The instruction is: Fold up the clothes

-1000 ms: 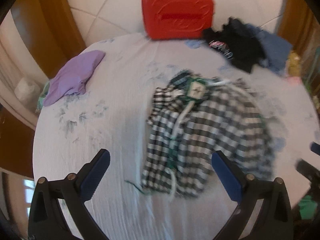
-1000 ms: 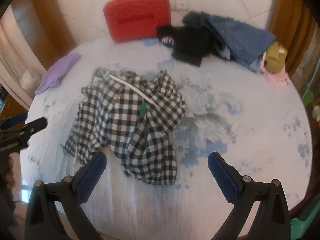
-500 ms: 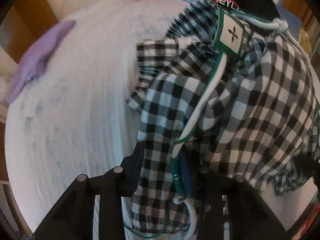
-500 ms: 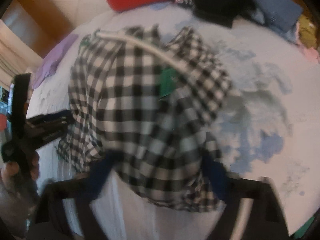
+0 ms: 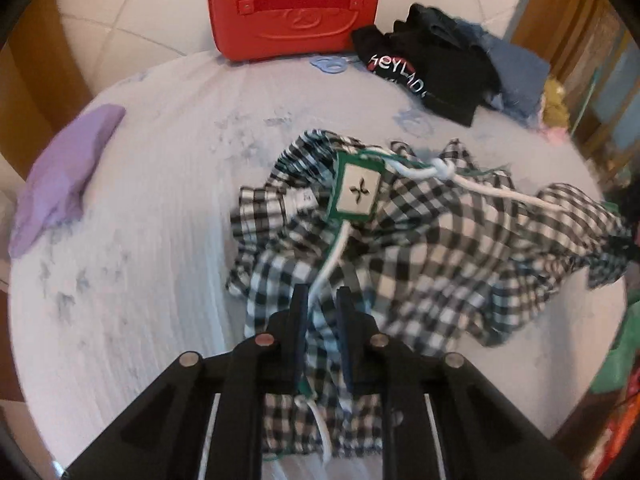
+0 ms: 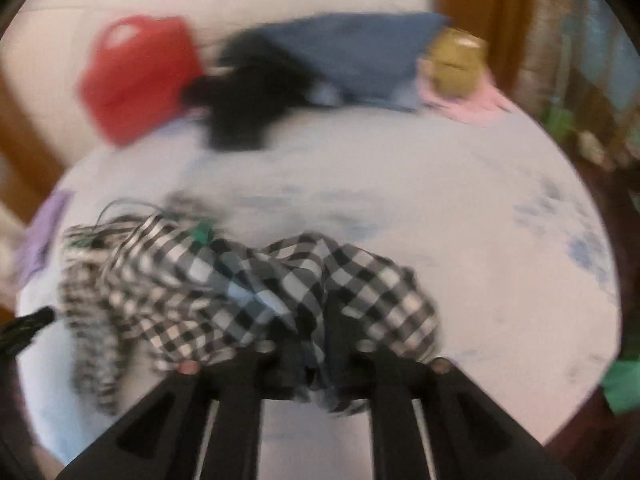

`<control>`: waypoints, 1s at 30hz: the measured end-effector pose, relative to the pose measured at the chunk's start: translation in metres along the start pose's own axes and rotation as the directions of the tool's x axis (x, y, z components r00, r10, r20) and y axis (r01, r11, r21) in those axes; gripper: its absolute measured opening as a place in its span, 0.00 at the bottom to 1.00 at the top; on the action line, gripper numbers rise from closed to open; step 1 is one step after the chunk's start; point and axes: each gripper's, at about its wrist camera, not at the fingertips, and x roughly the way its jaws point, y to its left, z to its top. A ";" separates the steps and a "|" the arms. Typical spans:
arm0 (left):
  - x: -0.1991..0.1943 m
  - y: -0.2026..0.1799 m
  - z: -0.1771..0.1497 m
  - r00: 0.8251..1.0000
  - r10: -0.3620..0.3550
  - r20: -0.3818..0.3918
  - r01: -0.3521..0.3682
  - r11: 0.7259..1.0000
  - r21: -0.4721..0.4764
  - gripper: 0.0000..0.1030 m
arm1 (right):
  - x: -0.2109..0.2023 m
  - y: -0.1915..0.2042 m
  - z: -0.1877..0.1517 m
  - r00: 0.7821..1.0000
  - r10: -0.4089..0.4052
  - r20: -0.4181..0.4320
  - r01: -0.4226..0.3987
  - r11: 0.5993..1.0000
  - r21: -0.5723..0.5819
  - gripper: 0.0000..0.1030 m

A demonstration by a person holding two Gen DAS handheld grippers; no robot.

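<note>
A black-and-white checked garment with white cord trim and a green-edged label lies crumpled on the bed. My left gripper is shut on the garment's near left edge, with cloth and cord pinched between the fingers. My right gripper is shut on the garment's near right edge, which is lifted and stretched between the two grippers. The right wrist view is blurred. The left gripper's tip shows at that view's left edge.
A red case stands at the back of the bed. A black garment and blue clothes are heaped at the back right. A purple cloth lies at the left. Pink cloth and a yellow item sit far right.
One second ago both grippers were open above the flat garment. Both have since closed on its near edge and pulled it up and back, bunching the cloth.
</note>
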 end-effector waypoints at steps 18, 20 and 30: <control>0.090 -0.032 0.074 0.992 0.115 -0.044 -0.111 0.990 0.085 0.75 | 0.019 -0.049 -0.026 0.987 0.091 -0.136 -0.087 0.996 0.033 0.65; 0.100 -0.035 0.066 0.991 0.120 -0.055 -0.114 0.988 0.101 0.75 | 0.024 -0.050 -0.029 0.984 0.101 -0.150 -0.097 0.995 0.037 0.65; 0.107 -0.025 0.059 0.997 0.060 -0.043 -0.058 0.997 0.058 0.77 | 0.055 -0.026 -0.027 0.975 0.092 -0.201 -0.101 0.994 -0.031 0.65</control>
